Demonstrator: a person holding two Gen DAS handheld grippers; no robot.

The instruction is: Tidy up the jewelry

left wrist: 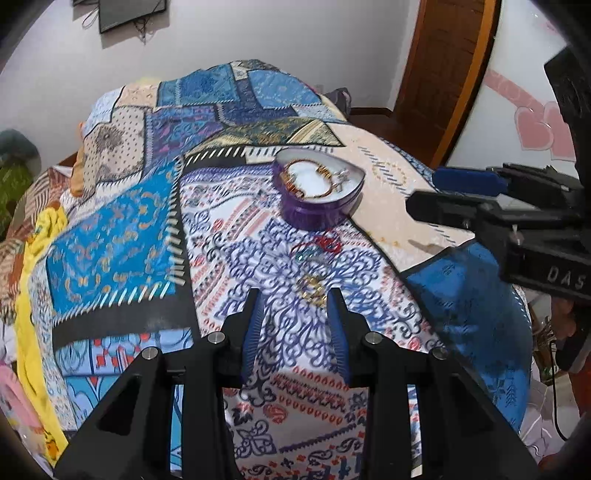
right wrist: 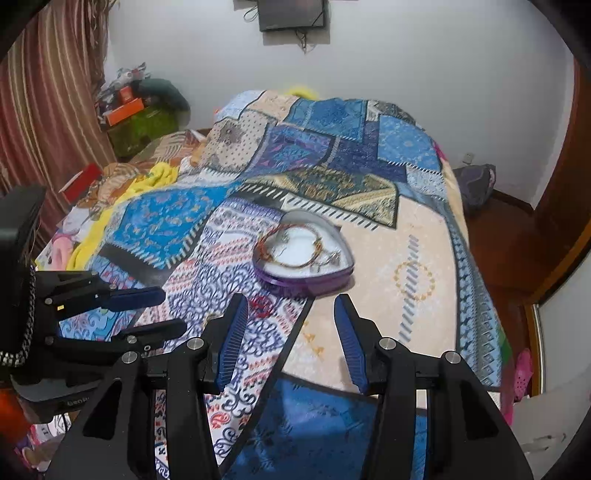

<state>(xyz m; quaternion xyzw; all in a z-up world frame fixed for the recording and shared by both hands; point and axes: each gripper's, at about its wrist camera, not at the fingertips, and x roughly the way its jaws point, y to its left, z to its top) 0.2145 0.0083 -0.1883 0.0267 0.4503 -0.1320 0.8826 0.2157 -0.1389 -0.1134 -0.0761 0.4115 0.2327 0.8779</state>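
Note:
A purple heart-shaped tin (left wrist: 317, 210) (right wrist: 306, 284) stands open on the patchwork bedspread, with beaded bracelets (left wrist: 295, 173) (right wrist: 295, 251) and a silver piece inside on its white lining. A red bracelet (left wrist: 327, 242) (right wrist: 261, 306) and a teal piece (left wrist: 304, 254) lie on the cloth just in front of the tin. A gold piece (left wrist: 312, 288) lies nearer, just ahead of my left gripper (left wrist: 293, 295), which is open and empty. My right gripper (right wrist: 290, 302) is open and empty, hovering in front of the tin. Each gripper shows from the side in the other's view (left wrist: 421, 192) (right wrist: 170, 310).
The bedspread (left wrist: 122, 236) (right wrist: 388, 236) covers a bed. Yellow cloth (left wrist: 40, 236) (right wrist: 155, 177) and clutter lie along its left side. A wooden door (left wrist: 443, 55) and wooden floor (right wrist: 498, 229) are to the right. A dark screen (right wrist: 291, 14) hangs on the far wall.

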